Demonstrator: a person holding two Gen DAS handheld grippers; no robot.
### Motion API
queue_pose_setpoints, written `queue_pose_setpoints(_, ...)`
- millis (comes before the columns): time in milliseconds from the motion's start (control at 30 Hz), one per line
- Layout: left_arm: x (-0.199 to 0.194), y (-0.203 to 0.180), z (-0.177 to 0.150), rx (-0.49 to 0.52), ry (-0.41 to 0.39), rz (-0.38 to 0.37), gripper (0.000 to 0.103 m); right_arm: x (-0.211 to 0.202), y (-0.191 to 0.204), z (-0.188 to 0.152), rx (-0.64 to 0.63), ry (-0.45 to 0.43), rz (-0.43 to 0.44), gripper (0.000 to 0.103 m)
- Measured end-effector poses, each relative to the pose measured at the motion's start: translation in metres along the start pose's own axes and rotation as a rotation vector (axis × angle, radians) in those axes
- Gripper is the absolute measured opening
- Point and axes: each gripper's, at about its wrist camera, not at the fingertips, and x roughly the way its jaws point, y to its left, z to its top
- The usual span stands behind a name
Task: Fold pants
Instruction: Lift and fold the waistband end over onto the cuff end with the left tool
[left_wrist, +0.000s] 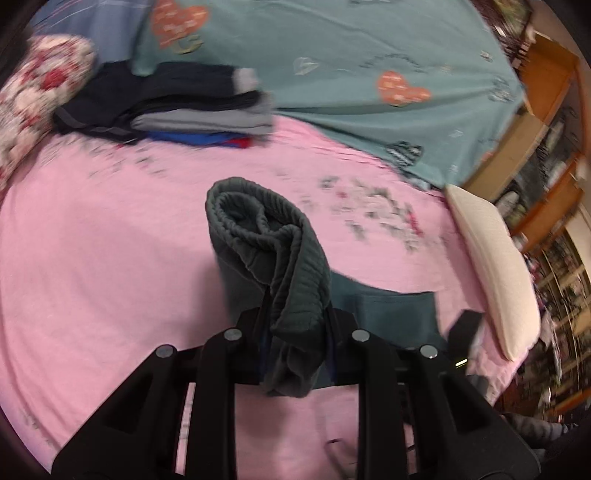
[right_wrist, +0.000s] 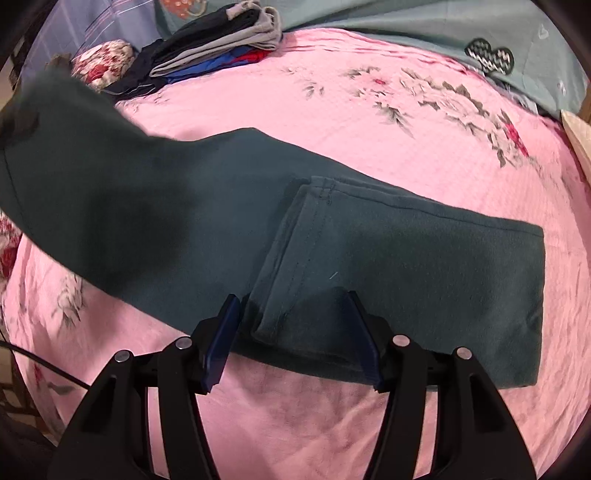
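Folding is partly complete, judging from how the garment lies. The dark green pants (right_wrist: 406, 251) stretch across the pink floral bedspread (right_wrist: 369, 92), filling the centre of the right wrist view from the left edge to the right side. At centre right the fabric already lies doubled: a hemmed leg end (right_wrist: 295, 258) rests flat on top of a lower layer, with its stitched edge running diagonally toward the bottom of the frame.

The left gripper (left_wrist: 295, 325) is pressed together on the ribbed waistband (left_wrist: 273, 236), which stands bunched and raised above the bedspread in the centre of the left wrist view. The lifted portion appears in the right wrist view as a blurred dark mass at the upper left.

The right gripper (right_wrist: 291, 321) is spread wide, its blue-padded fingers (right_wrist: 225, 332) to either side of the folded leg end at lower centre. It holds nothing; whether the fingertips touch the cloth cannot be told.

Remaining work, as a judgement: the raised waistband end must be carried over and laid onto the doubled section, then the bundle flattened. A stack of folded clothes (right_wrist: 221, 40) sits at the upper left, beside a floral pillow (right_wrist: 103, 62), and is the probable destination.
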Motion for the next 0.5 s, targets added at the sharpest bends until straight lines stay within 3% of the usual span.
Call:
queue_pose_setpoints(67,0.011,-0.033,0.006,0.046,0.016,-0.067,0.022,-0.002,-0.001,-0.006,-0.023,-0.029,0.014,0.06)
queue_pose_setpoints(200,0.046,-0.093,0.01,0.107,0.082,-0.159,0.022,-0.006,-0.019,-0.01,0.045,-0.072,0.124,0.06)
queue_pose_setpoints(400,0.096,-0.154,-0.005,0.177,0.189,-0.17,0.022,-0.022,-0.063,-0.011,0.24,-0.087,0.357,0.06)
queue_pose_setpoints(500,0.118,-0.177,-0.011,0.188,0.224,-0.175,0.022,-0.047,-0.094,-0.03,0.27,-0.103,0.364,0.06)
